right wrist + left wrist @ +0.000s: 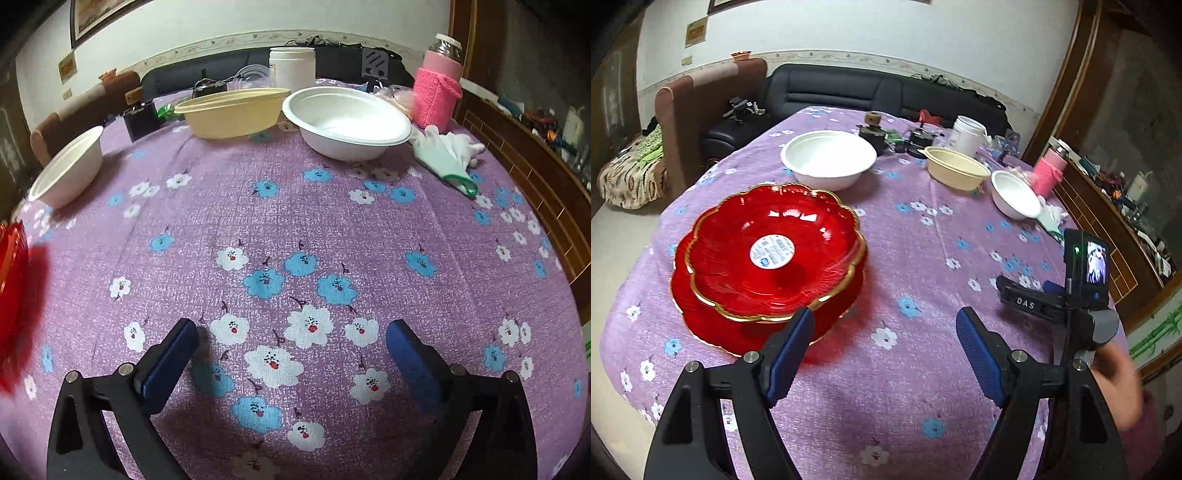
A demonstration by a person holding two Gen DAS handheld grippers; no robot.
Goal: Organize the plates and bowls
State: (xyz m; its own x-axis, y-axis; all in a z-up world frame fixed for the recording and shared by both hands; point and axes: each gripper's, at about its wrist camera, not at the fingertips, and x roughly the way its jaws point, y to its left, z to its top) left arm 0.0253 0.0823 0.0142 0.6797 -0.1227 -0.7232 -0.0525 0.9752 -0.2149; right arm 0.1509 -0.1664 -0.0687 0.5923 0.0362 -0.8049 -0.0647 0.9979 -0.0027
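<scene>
Two red gold-rimmed plates (768, 254) are stacked on the purple flowered tablecloth (916, 258) at the left; their edge shows in the right wrist view (14, 288). A large white bowl (829, 158) sits behind them, a beige bowl (956, 168) and a small white bowl (1015, 194) to the right. My left gripper (884, 325) is open and empty, just right of the plates. My right gripper (291, 332) is open and empty above the cloth, facing the beige bowl (231, 112) and white bowls (347, 122) (68, 168).
A pink-sleeved bottle (437, 86), a white jar (291, 70), a glove (447, 155) and small dark items (886, 136) stand at the table's far side. The right gripper's body (1071, 295) shows in the left view. A sofa (849, 92) lies behind the table.
</scene>
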